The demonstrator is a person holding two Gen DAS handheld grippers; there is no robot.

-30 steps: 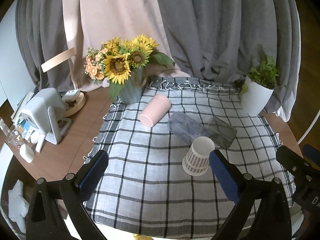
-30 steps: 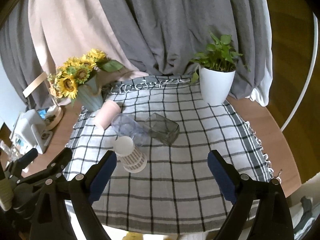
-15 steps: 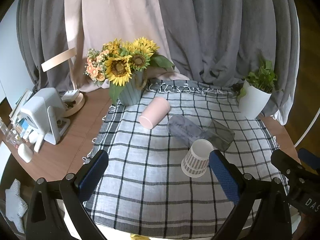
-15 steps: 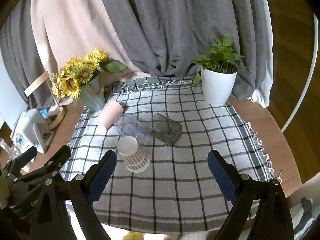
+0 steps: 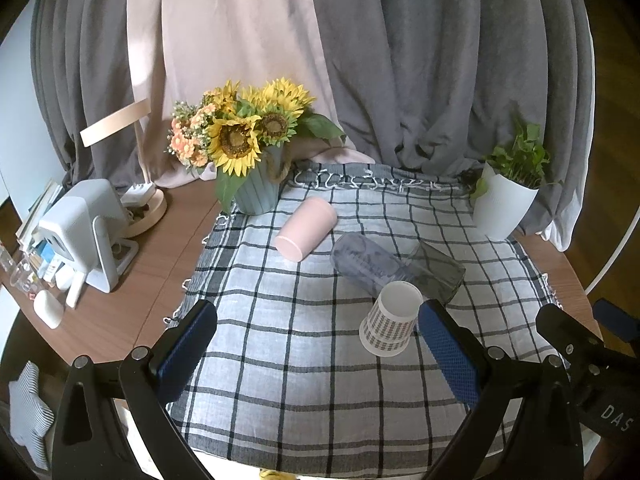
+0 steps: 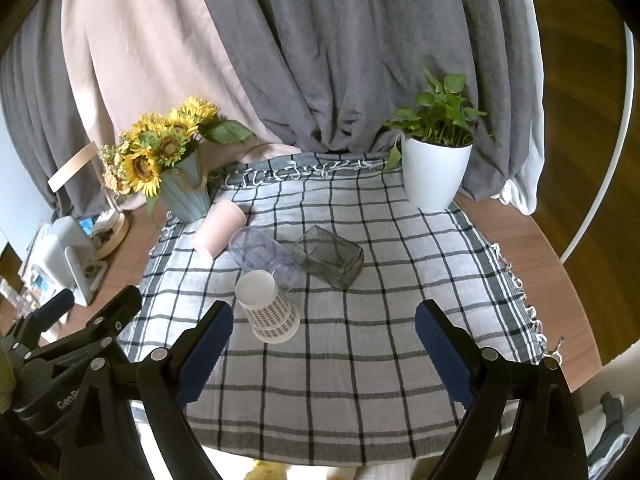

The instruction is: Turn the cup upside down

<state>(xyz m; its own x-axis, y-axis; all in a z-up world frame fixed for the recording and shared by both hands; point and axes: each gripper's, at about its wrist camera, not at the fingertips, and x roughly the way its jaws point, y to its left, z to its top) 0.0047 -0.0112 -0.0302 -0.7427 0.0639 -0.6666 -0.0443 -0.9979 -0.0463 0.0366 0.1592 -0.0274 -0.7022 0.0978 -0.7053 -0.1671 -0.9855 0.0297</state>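
A patterned paper cup (image 5: 390, 318) (image 6: 267, 307) stands upside down on the checked cloth, white base up. Behind it a clear bluish plastic cup (image 5: 366, 262) (image 6: 264, 258), a grey square glass (image 5: 436, 270) (image 6: 330, 256) and a pink cup (image 5: 306, 227) (image 6: 218, 227) all lie on their sides. My left gripper (image 5: 316, 340) is open and empty above the cloth's near part, its right finger just right of the paper cup. My right gripper (image 6: 324, 340) is open and empty, its left finger just left of the paper cup.
A sunflower vase (image 5: 256, 188) (image 6: 186, 192) stands at the cloth's back left, a white potted plant (image 5: 502, 208) (image 6: 434, 178) at the back right. A white device (image 5: 84, 228) and small items crowd the wooden table's left side. Curtains hang behind.
Both grippers have drawn back and risen a little, so the cups look slightly farther off. The cups have not moved. Both grippers stay open.
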